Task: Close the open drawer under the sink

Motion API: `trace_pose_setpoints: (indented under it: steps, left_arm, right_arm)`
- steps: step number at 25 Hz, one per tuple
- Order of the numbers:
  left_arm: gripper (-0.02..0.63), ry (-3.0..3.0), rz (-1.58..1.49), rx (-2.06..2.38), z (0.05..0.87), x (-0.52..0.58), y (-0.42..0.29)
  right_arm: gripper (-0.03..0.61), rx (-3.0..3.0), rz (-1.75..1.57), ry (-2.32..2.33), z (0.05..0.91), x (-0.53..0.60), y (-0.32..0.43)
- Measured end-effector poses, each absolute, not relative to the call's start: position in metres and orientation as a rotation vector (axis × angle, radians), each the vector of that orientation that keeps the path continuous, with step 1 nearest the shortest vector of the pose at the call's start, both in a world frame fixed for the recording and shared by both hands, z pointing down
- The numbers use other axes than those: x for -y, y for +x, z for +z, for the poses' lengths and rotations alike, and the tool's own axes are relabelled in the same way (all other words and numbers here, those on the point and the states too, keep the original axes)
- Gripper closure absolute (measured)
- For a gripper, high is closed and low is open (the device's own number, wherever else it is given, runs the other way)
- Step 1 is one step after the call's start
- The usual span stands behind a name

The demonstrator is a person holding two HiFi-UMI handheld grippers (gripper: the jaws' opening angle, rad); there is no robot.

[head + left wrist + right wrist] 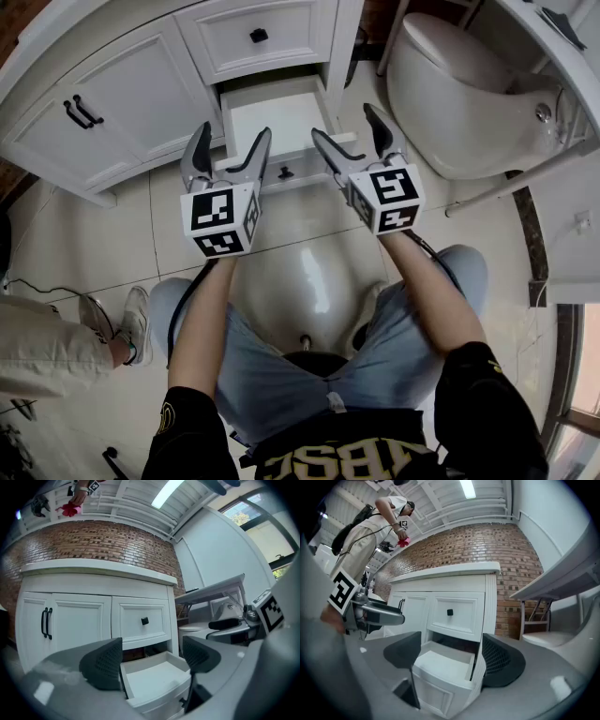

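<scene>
The white vanity [122, 103] has its lower drawer [281, 117] pulled out, empty, with a black knob [286, 172] on its front. My left gripper [232, 142] hovers just before the drawer's left front corner, jaws wide apart with nothing between them. Beside it, my right gripper [347, 127] is open too, at the drawer's right front corner. In the left gripper view the open drawer [157, 679] lies past the left gripper [150, 660]. The right gripper view shows the drawer [440, 667] beyond the right gripper [450, 658].
A closed upper drawer [258, 36] sits above the open one, and cabinet doors with black handles [80, 112] are to its left. A white toilet [459, 84] stands at the right. Another person's leg and shoe [131, 323] are at the left on the tiled floor.
</scene>
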State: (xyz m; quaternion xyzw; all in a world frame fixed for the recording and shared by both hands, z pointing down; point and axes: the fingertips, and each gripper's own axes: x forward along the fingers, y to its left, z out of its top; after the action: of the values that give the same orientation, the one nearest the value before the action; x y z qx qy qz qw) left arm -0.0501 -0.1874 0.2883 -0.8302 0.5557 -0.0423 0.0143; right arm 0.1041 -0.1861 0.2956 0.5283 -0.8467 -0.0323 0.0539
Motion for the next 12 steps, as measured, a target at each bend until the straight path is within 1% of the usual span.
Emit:
trace_pose_setpoints:
  steps: [4, 12]
  left_arm:
    - [0.209, -2.523, -0.172, -1.694, 0.281, 0.189, -0.054]
    - [0.209, -2.562, -0.130, -1.707, 0.281, 0.198, -0.057]
  right_arm:
    - [0.184, 2.576, -0.042, 1.474, 0.319, 0.183, 0.089]
    - [0.220, 2.595, -0.128, 1.199, 0.350, 0.156, 0.033]
